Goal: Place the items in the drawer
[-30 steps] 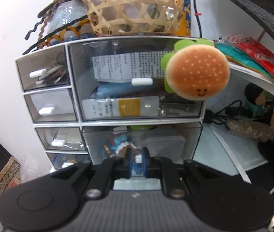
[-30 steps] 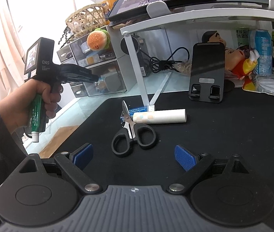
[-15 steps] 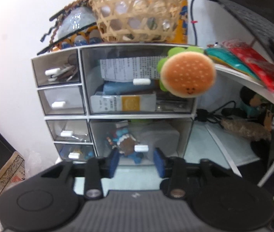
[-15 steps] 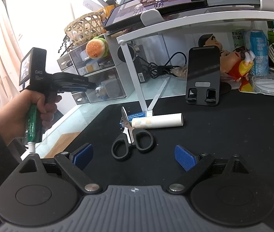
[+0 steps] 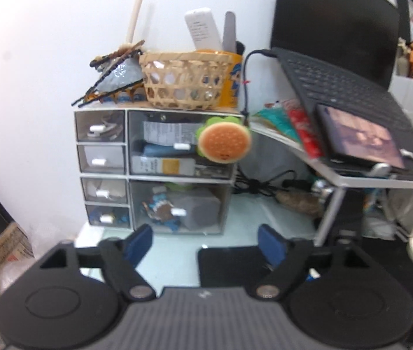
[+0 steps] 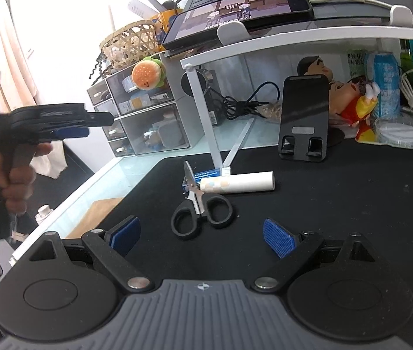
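Both grippers empty, drawers shut, items lying on the mat.

The scissors (image 6: pixel 202 213) lie flat on the black mat (image 6: pixel 337 204), blades pointing away, tips touching a white tube (image 6: pixel 237 182) that rests crosswise over a small blue box (image 6: pixel 203 176); all three sit just in front of the right gripper (image 6: pixel 202 237), whose blue pads are spread wide with nothing between them, likely so they can close over one item. At far left stands the drawer unit (image 5: pixel 154 172), every clear drawer pushed in; the big lower drawer (image 5: pixel 177 208) faces the left gripper (image 5: pixel 205 243), which is also spread and holds nothing, hanging back from the small white handle (image 5: pixel 178 212). A burger toy (image 5: pixel 223 143) hangs at the unit's right corner. The scene fits either items waiting to go in, or leftovers once others are stowed.
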